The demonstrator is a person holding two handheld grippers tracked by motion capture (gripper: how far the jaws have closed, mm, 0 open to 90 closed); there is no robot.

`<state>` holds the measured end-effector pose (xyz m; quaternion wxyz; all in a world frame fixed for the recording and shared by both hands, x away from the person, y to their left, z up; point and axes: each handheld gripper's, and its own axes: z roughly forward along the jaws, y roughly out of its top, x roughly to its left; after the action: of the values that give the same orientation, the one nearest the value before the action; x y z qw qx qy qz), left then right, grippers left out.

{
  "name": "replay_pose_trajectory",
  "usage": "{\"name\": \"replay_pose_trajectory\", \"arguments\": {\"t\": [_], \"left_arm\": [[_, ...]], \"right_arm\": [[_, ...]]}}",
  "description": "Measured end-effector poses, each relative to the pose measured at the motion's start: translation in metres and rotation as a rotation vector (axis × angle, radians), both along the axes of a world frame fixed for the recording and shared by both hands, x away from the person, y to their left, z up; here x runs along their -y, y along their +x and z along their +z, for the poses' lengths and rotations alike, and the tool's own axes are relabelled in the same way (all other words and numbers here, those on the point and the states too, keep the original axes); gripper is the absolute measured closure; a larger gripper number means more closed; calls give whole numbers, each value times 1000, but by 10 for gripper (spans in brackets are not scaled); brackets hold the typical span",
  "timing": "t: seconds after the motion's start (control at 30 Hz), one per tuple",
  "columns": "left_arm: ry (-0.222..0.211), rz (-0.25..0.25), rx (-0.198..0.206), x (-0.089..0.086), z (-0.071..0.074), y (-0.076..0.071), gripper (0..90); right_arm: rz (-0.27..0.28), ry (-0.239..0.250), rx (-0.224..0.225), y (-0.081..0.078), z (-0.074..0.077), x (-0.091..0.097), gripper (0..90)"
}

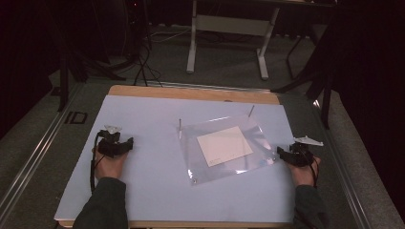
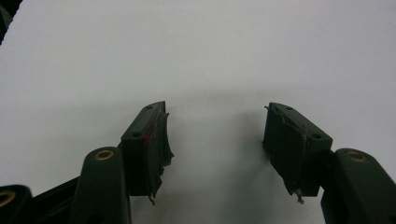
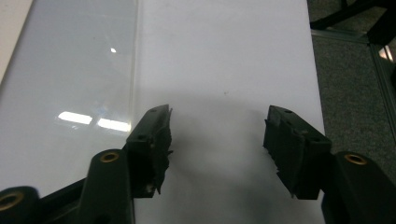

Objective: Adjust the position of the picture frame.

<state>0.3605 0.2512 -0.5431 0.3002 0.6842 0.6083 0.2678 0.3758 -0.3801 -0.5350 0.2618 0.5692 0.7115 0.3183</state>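
A clear plastic sheet point(image 1: 228, 149) lies tilted in the middle of the pale blue table cover point(image 1: 153, 186), with a white paper point(image 1: 224, 146) under or inside it. Two thin metal pins point(image 1: 180, 125) stand at its far corners. My left gripper point(image 1: 125, 143) rests on the cover at the left, well apart from the sheet, its jaws open over bare cover point(image 2: 215, 135). My right gripper point(image 1: 282, 153) sits just off the sheet's right edge, jaws open with nothing between them point(image 3: 217, 135). The sheet's glossy edge point(image 3: 84, 93) runs past its left jaw.
The table's wooden edge point(image 1: 191, 91) shows at the far side. Beyond it stands a white table frame point(image 1: 229, 28) on a grey floor. Metal rails point(image 1: 33, 157) run along both sides. Grey floor point(image 3: 355, 84) lies right of the cover's edge.
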Motion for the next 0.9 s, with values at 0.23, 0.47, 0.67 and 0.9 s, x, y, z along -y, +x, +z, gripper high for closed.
{"name": "replay_pose_trajectory", "arguments": {"t": [0.23,0.47,0.67,0.9], "left_arm": [[-9,-2,6,2,1,-2,477],[-38,-32,24,6,9,-6,478],[-45,-91,34,13,15,-10,476],[-55,-143,38,24,22,-17,482]], "right_arm": [[16,-3,18,-2,1,-1,443],[40,-10,28,-3,1,-2,460],[59,-7,42,-4,3,-4,523],[86,-18,44,-3,5,-8,573]]}}
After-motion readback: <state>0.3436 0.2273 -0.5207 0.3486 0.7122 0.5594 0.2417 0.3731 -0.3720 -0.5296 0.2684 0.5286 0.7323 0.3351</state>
